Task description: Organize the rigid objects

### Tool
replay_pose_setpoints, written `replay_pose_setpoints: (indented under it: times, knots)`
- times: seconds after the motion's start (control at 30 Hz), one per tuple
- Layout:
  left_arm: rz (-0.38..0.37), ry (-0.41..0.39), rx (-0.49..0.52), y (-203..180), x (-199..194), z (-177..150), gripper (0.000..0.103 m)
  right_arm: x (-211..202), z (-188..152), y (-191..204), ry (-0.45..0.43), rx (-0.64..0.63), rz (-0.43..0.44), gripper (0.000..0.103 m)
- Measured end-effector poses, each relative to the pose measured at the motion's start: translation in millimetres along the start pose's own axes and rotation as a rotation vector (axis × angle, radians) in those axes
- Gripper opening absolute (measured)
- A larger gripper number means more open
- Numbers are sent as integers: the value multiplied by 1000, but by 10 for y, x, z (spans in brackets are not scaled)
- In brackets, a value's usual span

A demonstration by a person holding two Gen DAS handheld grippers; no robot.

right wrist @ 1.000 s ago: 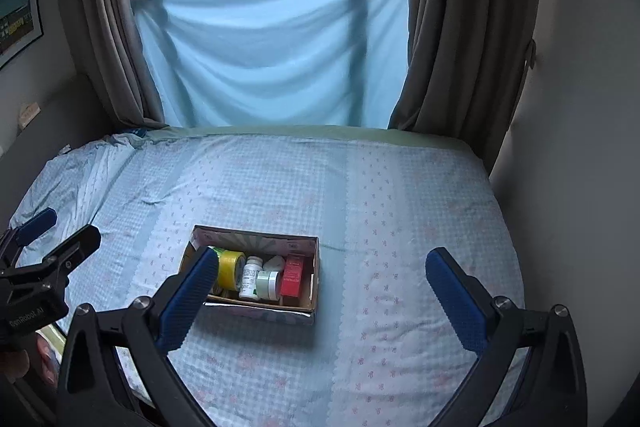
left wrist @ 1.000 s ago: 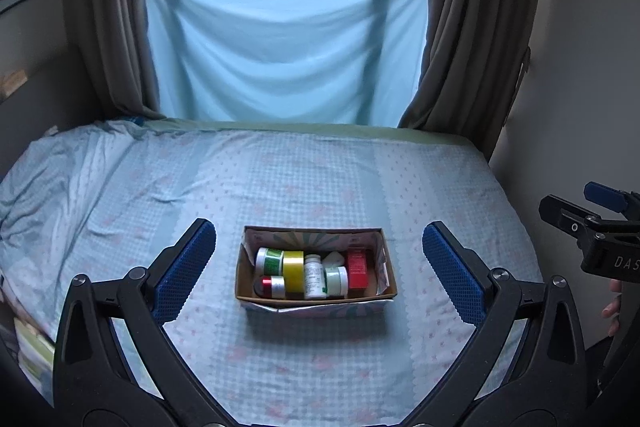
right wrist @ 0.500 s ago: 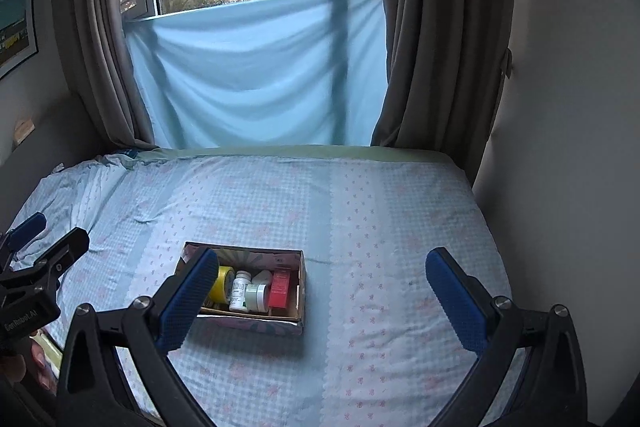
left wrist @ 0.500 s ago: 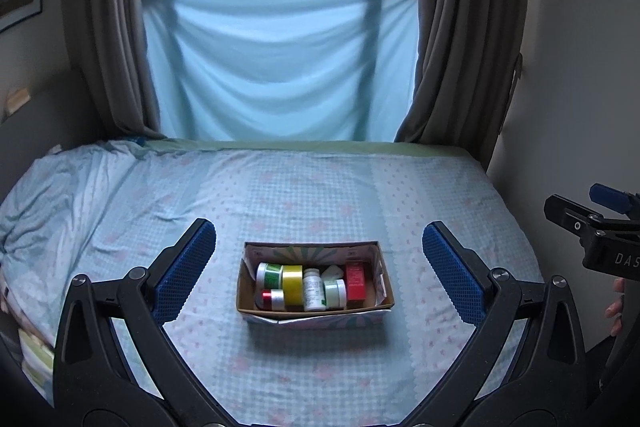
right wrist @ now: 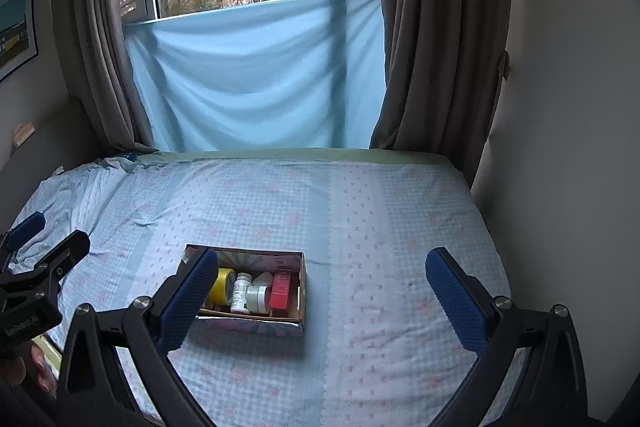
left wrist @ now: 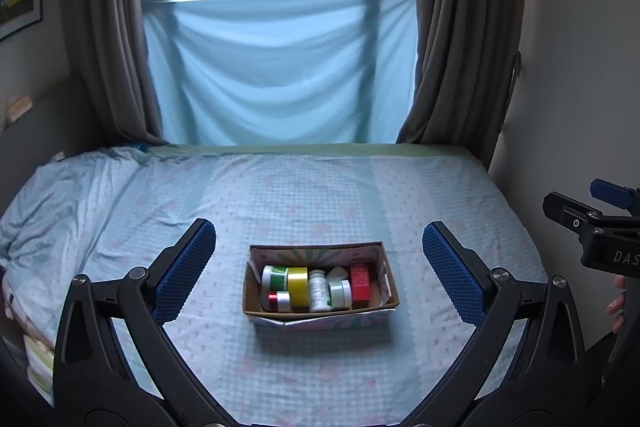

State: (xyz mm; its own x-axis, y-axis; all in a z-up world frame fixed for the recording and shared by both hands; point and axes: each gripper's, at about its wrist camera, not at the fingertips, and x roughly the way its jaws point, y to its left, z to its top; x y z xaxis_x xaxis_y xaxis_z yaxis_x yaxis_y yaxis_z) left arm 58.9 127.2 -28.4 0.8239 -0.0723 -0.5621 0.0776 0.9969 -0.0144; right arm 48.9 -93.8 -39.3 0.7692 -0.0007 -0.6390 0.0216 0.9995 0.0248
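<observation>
Bottles, jars and tape are seen packed side by side in the box at the bed's 6 o'clock edge, apparently for tidiness, while both grippers are held above it, fingers wide and empty.

A bed carried everything, covered by a pale blue checked sheet with small pink flowers and plainer lengthwise bands. The sheet lay flat over most of the bed and was rumpled along the left side. A green strip ran along the far edge, below the window. Directly on the sheet, near the middle and toward the near edge, sat one open cardboard box, its long side facing the cameras, holding jars, a bottle and a red carton.
</observation>
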Motion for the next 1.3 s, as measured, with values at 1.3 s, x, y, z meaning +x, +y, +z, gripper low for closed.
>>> replay_pose_setpoints:
  times: [1.3]
  knots:
    - [7,-35,9,35,-81,-36,103,-74,3,32,-25,10,-9,103]
